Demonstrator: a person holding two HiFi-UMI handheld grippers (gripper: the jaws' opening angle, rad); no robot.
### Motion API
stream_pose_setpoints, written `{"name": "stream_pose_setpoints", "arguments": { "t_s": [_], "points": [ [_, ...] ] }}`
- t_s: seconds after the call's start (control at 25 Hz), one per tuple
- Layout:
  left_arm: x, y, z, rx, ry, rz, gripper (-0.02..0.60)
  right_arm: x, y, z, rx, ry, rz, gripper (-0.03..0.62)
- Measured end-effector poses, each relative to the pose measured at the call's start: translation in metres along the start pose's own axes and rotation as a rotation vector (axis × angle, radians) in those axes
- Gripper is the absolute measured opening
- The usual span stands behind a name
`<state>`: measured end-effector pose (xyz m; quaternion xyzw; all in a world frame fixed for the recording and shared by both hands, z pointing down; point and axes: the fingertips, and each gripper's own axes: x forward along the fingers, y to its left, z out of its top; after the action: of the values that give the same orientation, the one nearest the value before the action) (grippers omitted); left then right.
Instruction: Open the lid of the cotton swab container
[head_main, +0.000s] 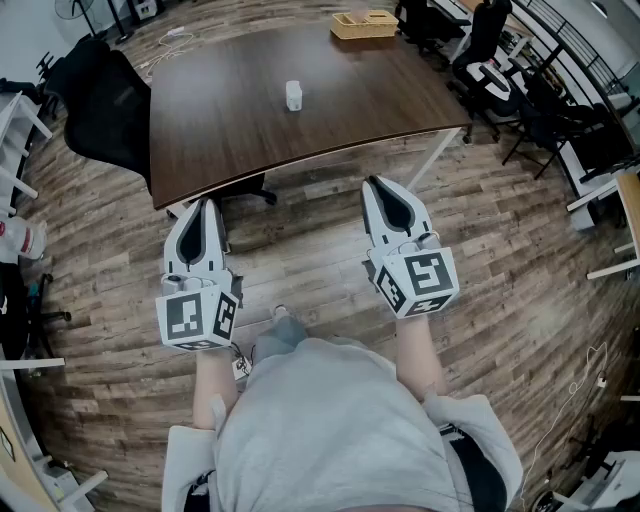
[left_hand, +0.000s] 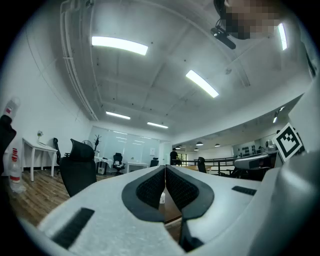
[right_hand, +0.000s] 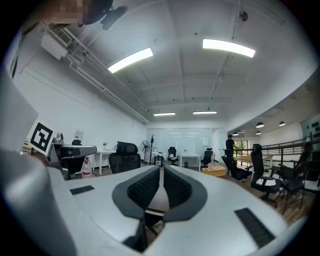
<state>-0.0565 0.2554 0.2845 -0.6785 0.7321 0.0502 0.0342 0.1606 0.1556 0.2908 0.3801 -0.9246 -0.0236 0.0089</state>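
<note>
left gripper (head_main: 207, 205): jaws pressed together, pads flush, nothing pinched. low in the head view at about 7 o'clock, over the wood floor (head_main: 300, 250), short of the near table edge. same story in the left gripper view (left_hand: 165, 170): dark pads meeting along one line, tip aimed out across the room.

right gripper (head_main: 375, 185): likewise closed tight on nothing, at about 5 o'clock, alongside the other and apart from it, tip near the table edge but not over it. in the right gripper view (right_hand: 161, 170): pads together, empty.

cotton swab container (head_main: 293, 95): small, white, upright on the dark brown table (head_main: 220, 140), at 12 o'clock from the two grippers and well apart from both. too small to tell how the lid sits.

wooden tray (head_main: 365, 24): at 1 o'clock, on the far edge of the table. black chair (head_main: 95, 100): at 10 o'clock, just beside the table's left end. grey top (head_main: 320, 430) of the person: at 6 o'clock, under both forearms.
</note>
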Motion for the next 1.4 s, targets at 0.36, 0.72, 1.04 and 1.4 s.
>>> {"name": "stream_pose_setpoints", "arguments": {
  "t_s": [0.36, 0.72, 1.04, 1.4],
  "points": [
    [0.012, 0.009, -0.001, -0.003, 0.002, -0.020, 0.011, 0.014, 0.003, 0.000, 0.012, -0.002, -0.013, 0.028],
    [0.047, 0.032, -0.004, 0.001, -0.001, -0.051, 0.011, 0.046, -0.003, 0.002, 0.044, -0.031, -0.057, 0.028],
    [0.088, 0.049, -0.011, 0.000, -0.002, -0.103, 0.011, 0.084, -0.005, -0.006, 0.055, -0.024, -0.071, 0.028],
    [0.118, 0.064, -0.019, -0.010, 0.000, -0.146, 0.011, 0.105, -0.005, -0.012, 0.045, -0.010, -0.104, 0.028]
  ]
}}
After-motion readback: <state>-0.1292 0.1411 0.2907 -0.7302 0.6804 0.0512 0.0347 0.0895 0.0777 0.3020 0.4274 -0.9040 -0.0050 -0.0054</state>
